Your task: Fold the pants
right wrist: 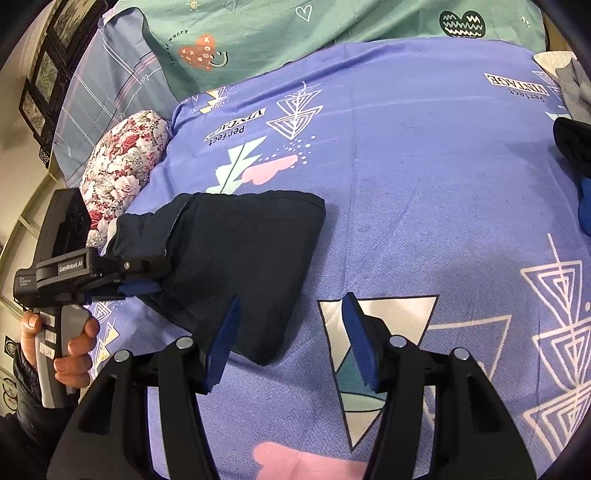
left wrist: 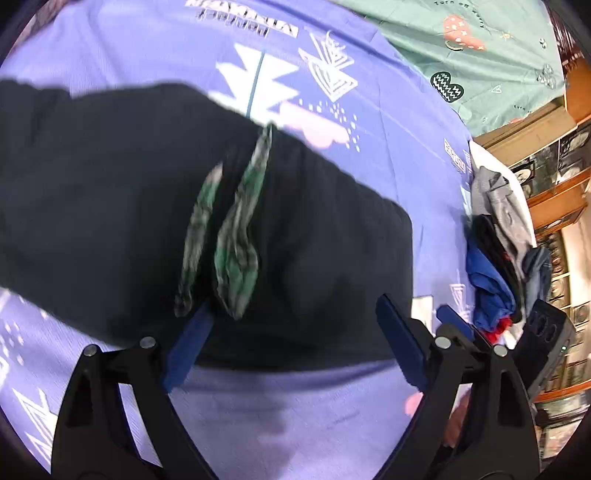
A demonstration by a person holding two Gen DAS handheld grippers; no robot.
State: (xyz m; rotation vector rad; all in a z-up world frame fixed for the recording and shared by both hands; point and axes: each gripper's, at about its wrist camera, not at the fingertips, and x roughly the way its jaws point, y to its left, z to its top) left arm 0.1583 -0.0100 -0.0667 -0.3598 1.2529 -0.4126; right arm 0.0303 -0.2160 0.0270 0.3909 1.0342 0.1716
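Observation:
The dark navy pants lie folded in a compact block on the purple printed bedsheet. In the left wrist view the pants fill the middle, with two green plaid pocket linings lying on top. My left gripper is open, its blue fingers spread over the pants' near edge; it also shows in the right wrist view at the pants' left side. My right gripper is open and empty, just in front of the pants' near corner.
A floral pillow and a green sheet lie at the bed's far side. A pile of grey, black and blue clothes sits at the bed's right edge. Wooden shelves stand beyond.

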